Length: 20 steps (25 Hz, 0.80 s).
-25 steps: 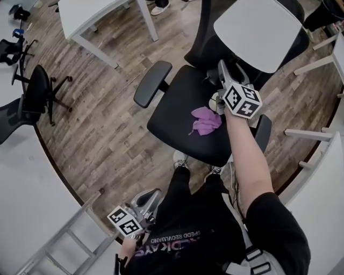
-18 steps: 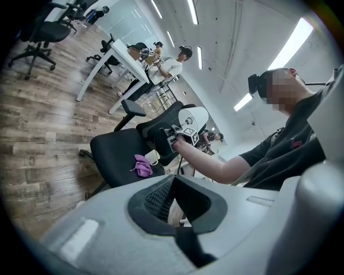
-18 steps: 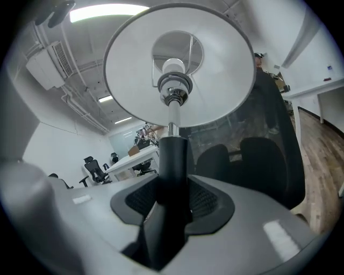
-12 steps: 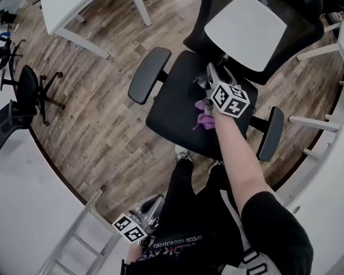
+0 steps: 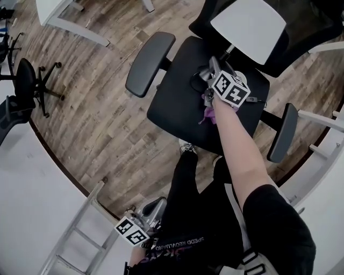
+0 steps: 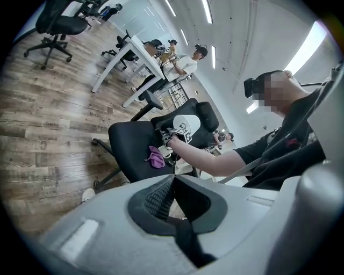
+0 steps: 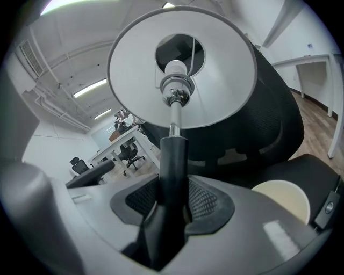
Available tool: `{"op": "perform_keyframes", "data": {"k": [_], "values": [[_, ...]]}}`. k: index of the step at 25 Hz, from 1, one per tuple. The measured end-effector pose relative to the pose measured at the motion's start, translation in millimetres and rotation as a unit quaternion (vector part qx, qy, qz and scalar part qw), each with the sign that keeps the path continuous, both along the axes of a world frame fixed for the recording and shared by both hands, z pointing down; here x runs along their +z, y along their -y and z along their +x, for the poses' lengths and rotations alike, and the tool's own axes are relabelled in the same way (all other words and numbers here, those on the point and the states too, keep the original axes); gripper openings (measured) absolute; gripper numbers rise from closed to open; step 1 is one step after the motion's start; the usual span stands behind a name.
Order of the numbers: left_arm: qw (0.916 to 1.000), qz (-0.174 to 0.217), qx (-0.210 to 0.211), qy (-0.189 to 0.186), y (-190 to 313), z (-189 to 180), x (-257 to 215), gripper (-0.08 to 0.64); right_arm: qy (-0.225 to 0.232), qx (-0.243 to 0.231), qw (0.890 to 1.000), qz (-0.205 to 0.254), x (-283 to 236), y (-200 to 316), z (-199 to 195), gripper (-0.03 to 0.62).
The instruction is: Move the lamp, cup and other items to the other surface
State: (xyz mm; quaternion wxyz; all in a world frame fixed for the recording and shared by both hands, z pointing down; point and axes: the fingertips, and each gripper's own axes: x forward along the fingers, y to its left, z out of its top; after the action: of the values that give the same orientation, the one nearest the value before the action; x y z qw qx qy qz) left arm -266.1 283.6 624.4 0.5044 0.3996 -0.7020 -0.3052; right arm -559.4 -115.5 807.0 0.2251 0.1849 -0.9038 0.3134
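A lamp with a white shade point(image 5: 247, 27) stands on the black office chair's seat point(image 5: 174, 99). My right gripper point(image 5: 212, 72) is shut on its black stem point(image 7: 173, 172), low down; the shade point(image 7: 215, 64) fills the right gripper view above. A cream cup point(image 7: 282, 198) sits on the seat just right of the jaws. A purple cloth point(image 5: 208, 114) lies on the seat, partly hidden under my forearm; the left gripper view also shows the cloth point(image 6: 156, 157). My left gripper point(image 5: 152, 208) hangs low beside my leg, away from the chair, jaws shut and empty.
The chair has armrests on the left point(image 5: 148, 62) and right point(image 5: 282, 139), with a tall back behind the lamp. A metal ladder point(image 5: 75, 236) lies at lower left. White tables point(image 5: 59, 16) and another office chair point(image 5: 24, 86) stand on the wooden floor. People stand far off.
My right gripper stays on the lamp stem and now sits nearer the seat's middle. The purple cloth is now mostly covered by my arm. The left gripper has barely moved.
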Motion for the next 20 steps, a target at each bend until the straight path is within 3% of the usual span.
{"op": "perform_keyframes", "data": {"k": [10, 20], "values": [[0.9997, -0.008, 0.018, 0.015, 1.1, -3.0, 4.8, -0.003, -0.065, -0.003, 0.998, -0.006, 52.3, -3.9, 21.9, 0.170], [0.9999, -0.003, 0.012, 0.010, -1.8, -2.8, 9.9, -0.003, -0.071, -0.009, 0.997, -0.012, 59.4, -4.1, 23.0, 0.181]]}}
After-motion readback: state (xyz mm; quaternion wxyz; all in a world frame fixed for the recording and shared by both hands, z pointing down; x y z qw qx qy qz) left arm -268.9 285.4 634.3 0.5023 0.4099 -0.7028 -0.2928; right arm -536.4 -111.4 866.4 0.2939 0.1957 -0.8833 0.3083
